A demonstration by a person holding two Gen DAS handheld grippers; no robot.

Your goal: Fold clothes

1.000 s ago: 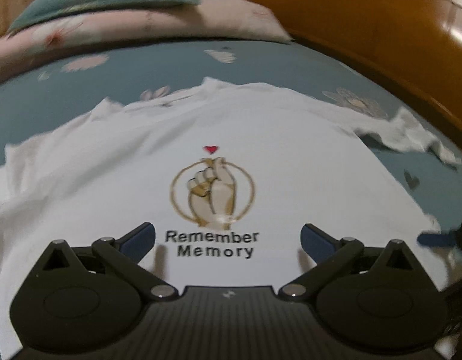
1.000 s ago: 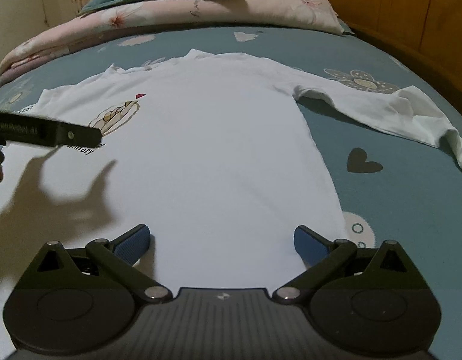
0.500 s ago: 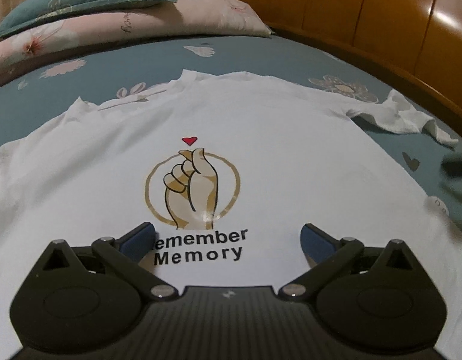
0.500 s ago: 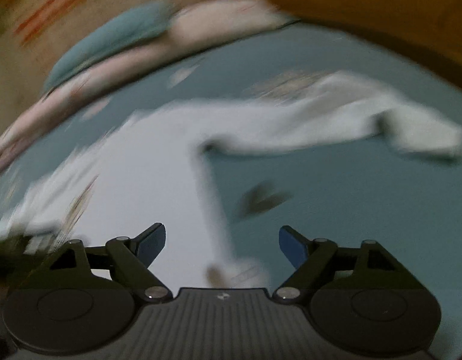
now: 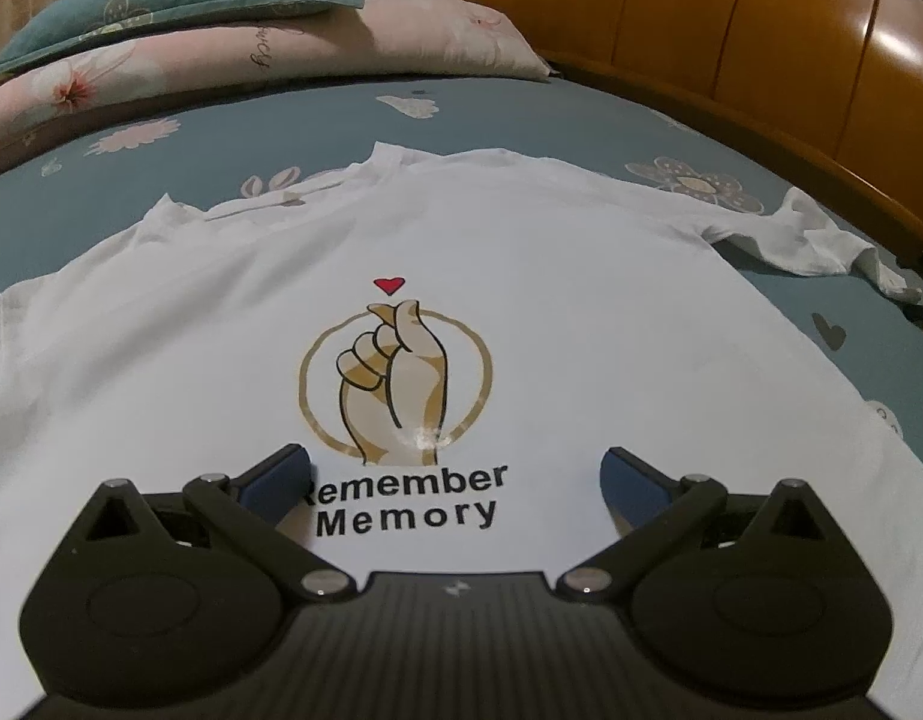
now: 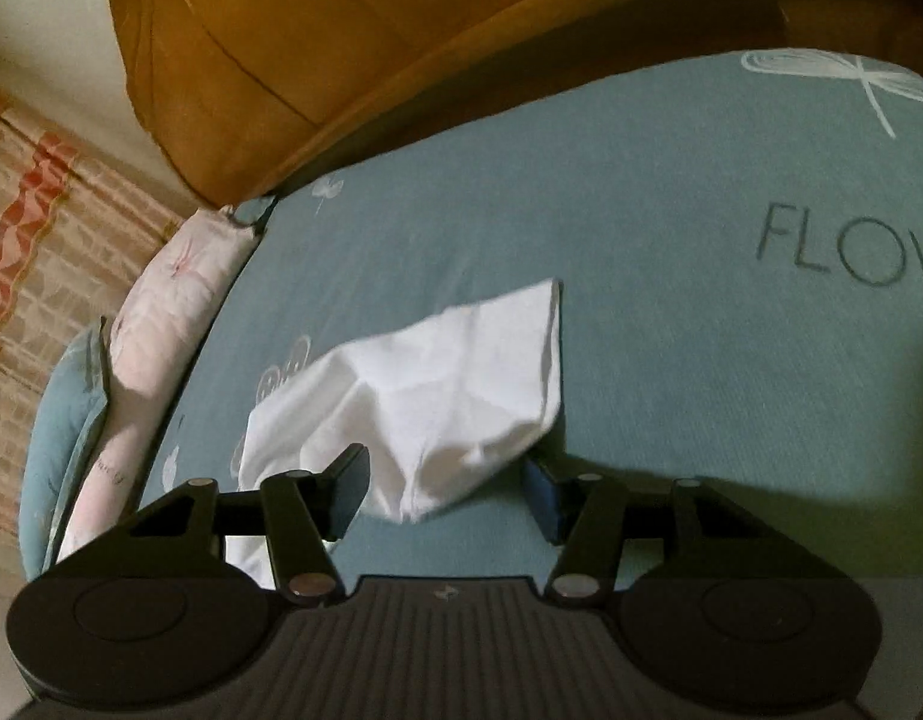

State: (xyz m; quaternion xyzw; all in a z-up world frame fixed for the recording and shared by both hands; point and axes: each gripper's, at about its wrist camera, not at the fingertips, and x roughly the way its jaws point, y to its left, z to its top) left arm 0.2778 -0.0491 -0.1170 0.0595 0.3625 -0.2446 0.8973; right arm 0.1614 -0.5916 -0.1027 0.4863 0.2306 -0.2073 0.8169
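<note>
White T-shirt (image 5: pixel 581 324): soft matt cloth, glossy print. Bedsheet (image 6: pixel 671 228): teal matt woven cloth. Headboard (image 5: pixel 761 42): glossy varnished wood. Left gripper (image 5: pixel 455 471): matt black plastic, metal pins.

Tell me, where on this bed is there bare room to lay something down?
Bare sheet lies between the shirt collar and the pillows, and beyond the sleeve toward the headboard. It is crowded in the middle, where the shirt is spread.
</note>
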